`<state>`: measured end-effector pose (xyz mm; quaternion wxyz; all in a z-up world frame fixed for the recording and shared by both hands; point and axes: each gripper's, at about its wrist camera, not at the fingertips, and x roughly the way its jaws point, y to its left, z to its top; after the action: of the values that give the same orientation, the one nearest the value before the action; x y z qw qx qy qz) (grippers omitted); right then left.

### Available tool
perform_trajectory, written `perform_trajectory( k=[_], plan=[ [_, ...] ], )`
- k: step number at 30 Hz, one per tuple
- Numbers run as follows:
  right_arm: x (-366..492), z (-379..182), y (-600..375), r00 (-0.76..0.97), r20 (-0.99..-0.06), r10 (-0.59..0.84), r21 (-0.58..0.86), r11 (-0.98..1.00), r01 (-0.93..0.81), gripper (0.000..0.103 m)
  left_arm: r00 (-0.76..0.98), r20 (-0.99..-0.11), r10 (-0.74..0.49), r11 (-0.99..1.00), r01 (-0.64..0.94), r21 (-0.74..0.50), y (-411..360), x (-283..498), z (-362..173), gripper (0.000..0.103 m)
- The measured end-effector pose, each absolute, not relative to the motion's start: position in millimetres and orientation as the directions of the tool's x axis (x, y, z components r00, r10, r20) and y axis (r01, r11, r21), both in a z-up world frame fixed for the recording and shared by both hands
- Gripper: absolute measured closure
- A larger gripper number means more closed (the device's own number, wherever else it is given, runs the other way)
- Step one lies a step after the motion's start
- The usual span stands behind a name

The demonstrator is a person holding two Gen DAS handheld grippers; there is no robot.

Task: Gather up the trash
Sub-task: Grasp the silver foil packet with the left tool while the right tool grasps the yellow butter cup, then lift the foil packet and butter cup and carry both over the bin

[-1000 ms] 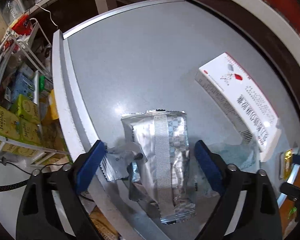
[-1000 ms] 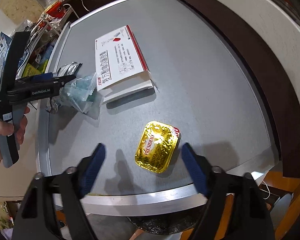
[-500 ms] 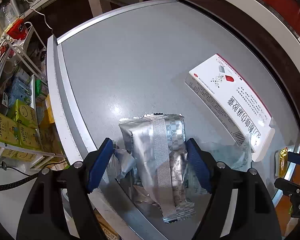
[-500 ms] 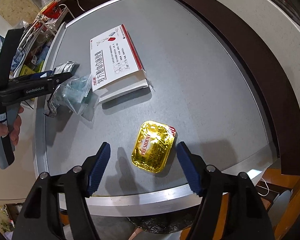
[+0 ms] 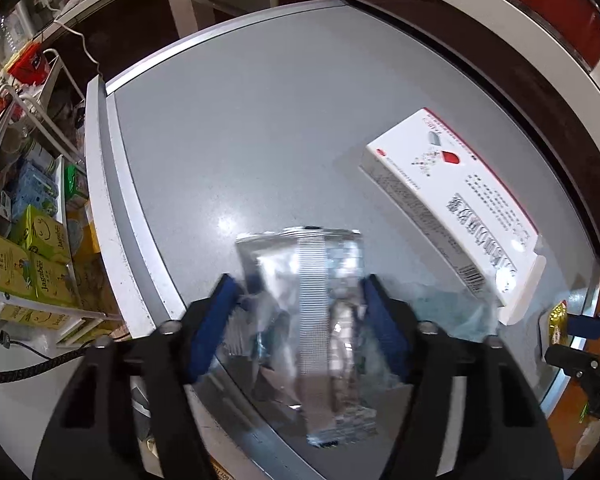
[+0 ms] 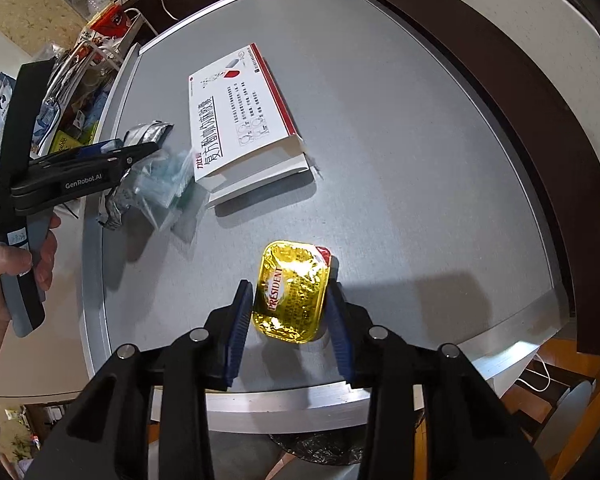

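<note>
Both tongs closing: left around foil wrapper, right gripping butter tub.

Two hand-held grippers, matte black frames, blue finger pads.

Right gripper carried ribbed blue pads on black arms, each arm pinned with round silver screws. Left gripper matched it: blue pads, black arms, same screw heads, and a braided black cable trailing off its left side. Seen from the right wrist camera, its side read "GenRobot.AI" in white, with a white label further back and a grey grip under the hand.
</note>
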<state>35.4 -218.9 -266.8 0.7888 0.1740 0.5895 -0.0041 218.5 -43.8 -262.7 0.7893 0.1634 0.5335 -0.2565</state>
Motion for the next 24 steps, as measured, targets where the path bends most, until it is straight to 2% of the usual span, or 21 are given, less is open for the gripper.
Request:
perform_trajectory(
  k=[8, 14, 24],
  plan=[
    [31, -259, -225, 0.329, -0.923, 0.199, 0.276, 0.938, 0.208, 0.067, 0.272, -0.912, -0.308, 0.827, 0.550, -0.116, -32, 221, -251, 0.044],
    [29, -262, -227, 0.322, -0.925, 0.201, 0.278, 0.936, 0.215, 0.069, 0.291, -0.902, -0.318, 0.827, 0.551, -0.114, -27, 221, -244, 0.044],
    [28, -265, -224, 0.310, -0.930, 0.200, 0.276, 0.934, 0.225, 0.067, 0.308, -0.888, -0.341, 0.846, 0.513, -0.147, -17, 222, -234, 0.044]
  ],
)
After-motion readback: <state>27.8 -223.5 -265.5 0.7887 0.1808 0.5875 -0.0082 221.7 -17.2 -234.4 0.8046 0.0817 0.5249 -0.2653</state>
